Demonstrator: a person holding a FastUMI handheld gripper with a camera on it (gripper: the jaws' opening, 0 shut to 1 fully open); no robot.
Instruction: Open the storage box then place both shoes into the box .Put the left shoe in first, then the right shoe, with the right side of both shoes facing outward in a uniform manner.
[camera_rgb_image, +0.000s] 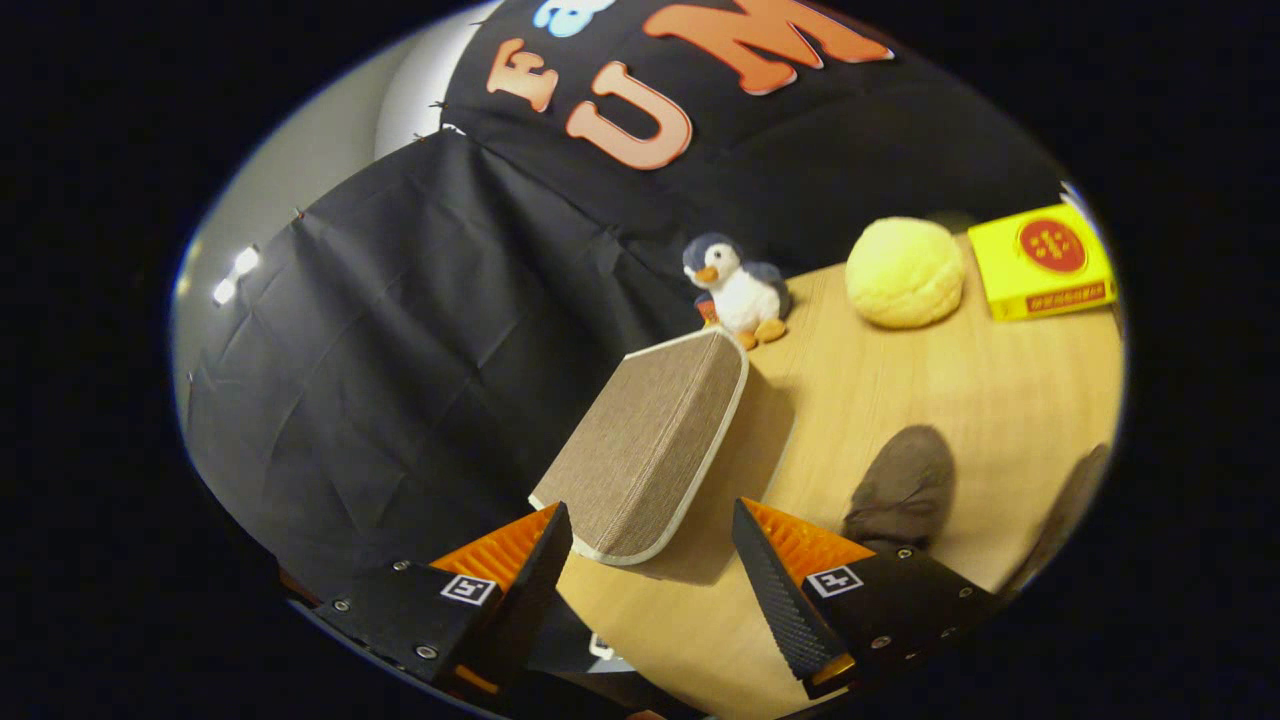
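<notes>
Gripper view: I see a wooden table (900, 400) against black cloth. My jaws (650, 560) gape wide, holding nothing. Box (650, 450) lies just ahead between them, long axis toward 1 o'clock; shoe (900, 490) at 2.

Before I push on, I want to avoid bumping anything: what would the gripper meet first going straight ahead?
Most likely the brown fabric box: the open gripper has its near rounded corner between the fingertips, though depth is unclear.

I see a pale wooden tabletop (900, 400) carrying a closed fabric storage box (645, 450), a toy penguin (737, 290), a yellow ball (905, 272), a yellow carton (1042, 262) and two dark shoes (900, 488).
</notes>
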